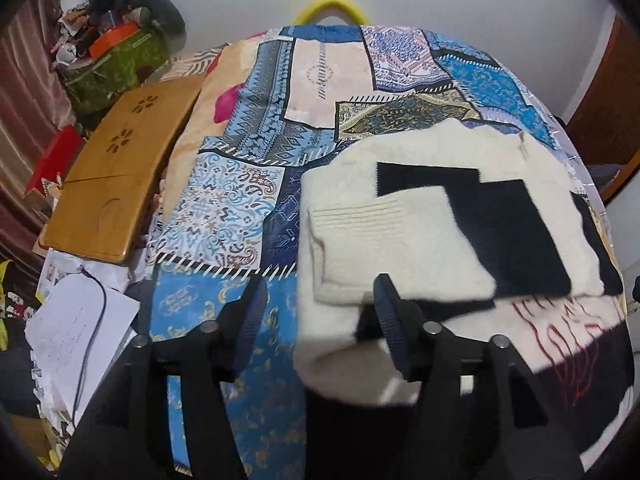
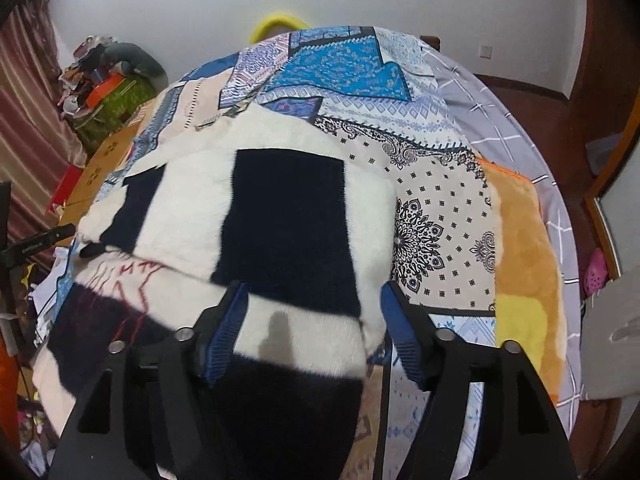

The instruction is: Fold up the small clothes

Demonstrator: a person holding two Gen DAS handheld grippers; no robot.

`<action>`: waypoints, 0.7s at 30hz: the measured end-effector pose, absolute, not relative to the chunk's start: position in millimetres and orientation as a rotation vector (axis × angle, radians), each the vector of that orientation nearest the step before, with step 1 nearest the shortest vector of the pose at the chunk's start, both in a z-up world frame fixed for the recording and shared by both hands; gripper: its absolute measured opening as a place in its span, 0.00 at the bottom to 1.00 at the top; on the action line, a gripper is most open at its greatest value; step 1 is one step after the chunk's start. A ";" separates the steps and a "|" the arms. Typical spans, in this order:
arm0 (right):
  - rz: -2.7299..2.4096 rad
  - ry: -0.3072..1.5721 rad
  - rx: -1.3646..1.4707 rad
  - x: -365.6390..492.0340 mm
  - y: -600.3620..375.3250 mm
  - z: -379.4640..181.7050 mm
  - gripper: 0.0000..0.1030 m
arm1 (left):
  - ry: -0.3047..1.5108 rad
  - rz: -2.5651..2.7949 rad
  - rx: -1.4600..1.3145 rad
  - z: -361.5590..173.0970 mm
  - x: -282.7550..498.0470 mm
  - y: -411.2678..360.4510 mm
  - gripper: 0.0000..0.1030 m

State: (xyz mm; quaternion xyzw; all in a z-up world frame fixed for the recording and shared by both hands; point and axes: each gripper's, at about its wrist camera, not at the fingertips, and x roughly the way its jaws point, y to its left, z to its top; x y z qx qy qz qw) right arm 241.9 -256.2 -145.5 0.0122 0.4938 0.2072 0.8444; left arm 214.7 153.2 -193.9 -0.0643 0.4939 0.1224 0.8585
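Jaws on both grippers stand apart, nothing pinched. Left gripper (image 1: 320,320), bottom centre of its frame, hangs over the near-left edge of the sweater (image 1: 440,216); a cream sleeve (image 1: 384,240) lies folded across the body there, likely just laid down. Right gripper (image 2: 314,332), bottom centre, straddles the sweater's right hem without pressing. Garment sits spread on the patchwork bedspread (image 2: 436,216), flat for the next fold.
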 end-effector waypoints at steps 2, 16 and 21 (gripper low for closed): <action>0.437 1.020 0.022 233.1 -259.2 -138.0 0.72 | 1.032 0.247 -0.138 -188.6 206.8 151.4 0.59; 0.412 1.065 0.086 185.1 -278.6 -148.7 0.72 | 1.085 0.225 -0.214 -199.8 156.0 151.0 0.74; 0.412 1.109 0.114 172.5 -283.1 -166.2 0.72 | 1.139 0.177 -0.266 -221.6 143.4 145.2 0.74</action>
